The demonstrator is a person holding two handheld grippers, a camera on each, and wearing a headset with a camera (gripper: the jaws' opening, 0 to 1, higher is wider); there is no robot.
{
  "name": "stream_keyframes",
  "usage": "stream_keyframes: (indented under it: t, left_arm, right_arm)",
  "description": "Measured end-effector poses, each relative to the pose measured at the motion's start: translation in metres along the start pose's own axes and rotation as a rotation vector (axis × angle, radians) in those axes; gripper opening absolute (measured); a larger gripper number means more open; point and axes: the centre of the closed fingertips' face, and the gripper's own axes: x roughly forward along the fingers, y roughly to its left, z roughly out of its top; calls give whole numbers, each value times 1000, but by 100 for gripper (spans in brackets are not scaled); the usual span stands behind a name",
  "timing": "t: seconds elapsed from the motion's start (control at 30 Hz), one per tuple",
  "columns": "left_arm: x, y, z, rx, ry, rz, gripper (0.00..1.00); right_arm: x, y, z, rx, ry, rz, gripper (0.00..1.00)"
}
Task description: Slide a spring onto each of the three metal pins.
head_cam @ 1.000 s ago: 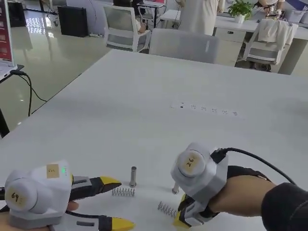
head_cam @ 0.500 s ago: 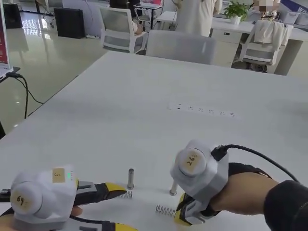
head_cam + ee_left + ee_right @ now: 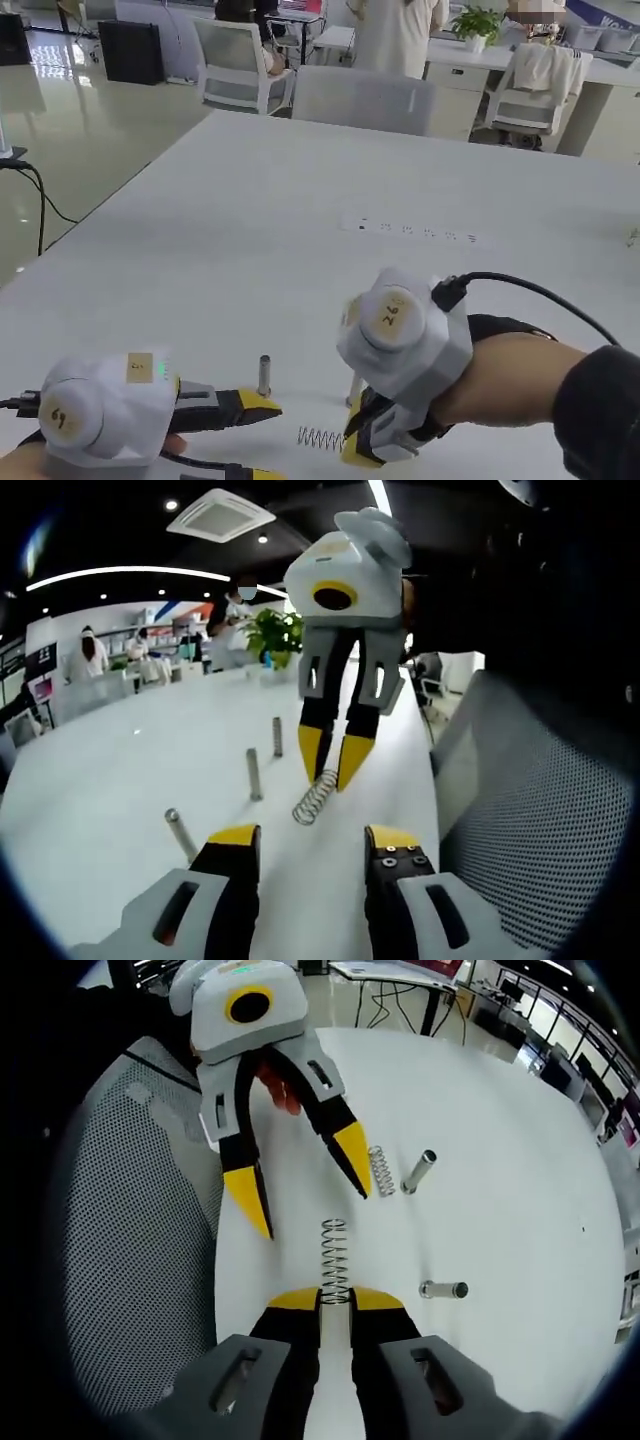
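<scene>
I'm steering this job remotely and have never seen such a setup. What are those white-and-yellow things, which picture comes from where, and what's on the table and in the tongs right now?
There is no robot arm here. A person holds a tool in each hand, and each tool ends in yellow-tipped tongs. The wide picture comes from a camera on the person's head, looking down at the white table. The two round pictures come from cameras riding on the tools, each looking along its own tongs.

The right tongs are pinched on one end of a spring, which sticks out ahead of them. The left tongs are open and hold nothing. On the table stand three metal pins, all bare. A second spring lies loose beside one of them.
</scene>
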Motion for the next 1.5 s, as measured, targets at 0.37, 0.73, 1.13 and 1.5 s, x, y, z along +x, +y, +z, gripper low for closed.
stream_keyframes:
  t: [0.37, 0.73, 1.13, 1.5]
  left_arm:
    - [5, -9, 7, 11, -25, -40, 21]
    - [7, -14, 7, 28, -21, -63, 4]
    - [7, -18, 7, 28, -25, -87, 2]
    - [5, -20, 8, 17, -31, -97, 2]
  right_arm:
    - [-4, 9, 9, -70, 1, 29, 8]
    - [-5, 15, 9, -99, 17, 56, 8]
    - [-6, 17, 8, -111, 9, 60, 8]
    - [-6, 18, 8, -115, 1, 66, 9]
